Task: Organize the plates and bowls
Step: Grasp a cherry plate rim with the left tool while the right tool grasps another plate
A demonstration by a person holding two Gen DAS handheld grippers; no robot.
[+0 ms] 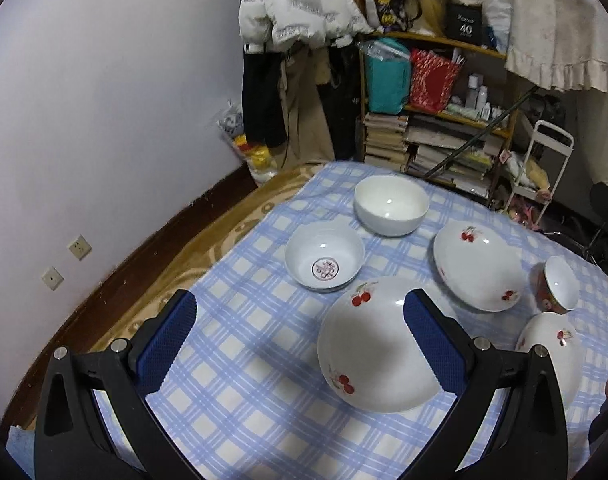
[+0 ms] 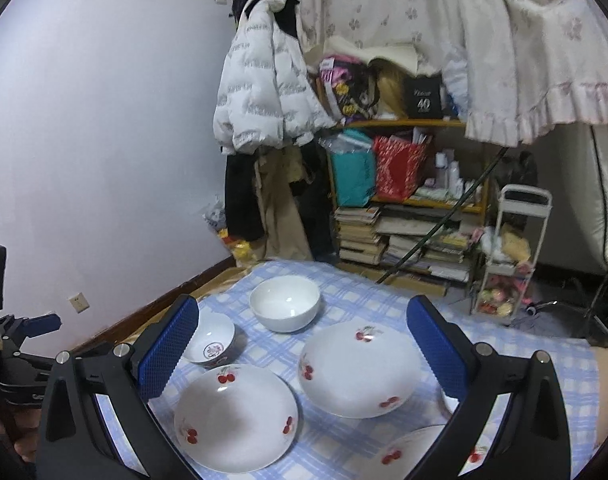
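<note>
Three white cherry-print plates lie on the blue checked tablecloth: a near one (image 1: pixel 378 346) (image 2: pixel 235 416), a farther one (image 1: pixel 478 266) (image 2: pixel 358 370) and a third at the right (image 1: pixel 552 344) (image 2: pixel 416 450). A plain white bowl (image 1: pixel 391 205) (image 2: pixel 284 302) stands at the back. A white bowl with a red emblem (image 1: pixel 324 258) (image 2: pixel 211 340) stands left of it. A small bowl (image 1: pixel 560 284) lies tilted at the right. My left gripper (image 1: pixel 299 344) is open and empty, above the near plate's left side. My right gripper (image 2: pixel 304 344) is open and empty, above the two plates.
The table (image 1: pixel 239 280) ends at the left over a patterned brown carpet (image 1: pixel 207 236). Behind it stand a cluttered bookshelf (image 1: pixel 436 120), hanging coats (image 1: pixel 291 4) and a white trolley (image 2: pixel 512 256). The left gripper shows at the left edge of the right wrist view (image 2: pixel 27 328).
</note>
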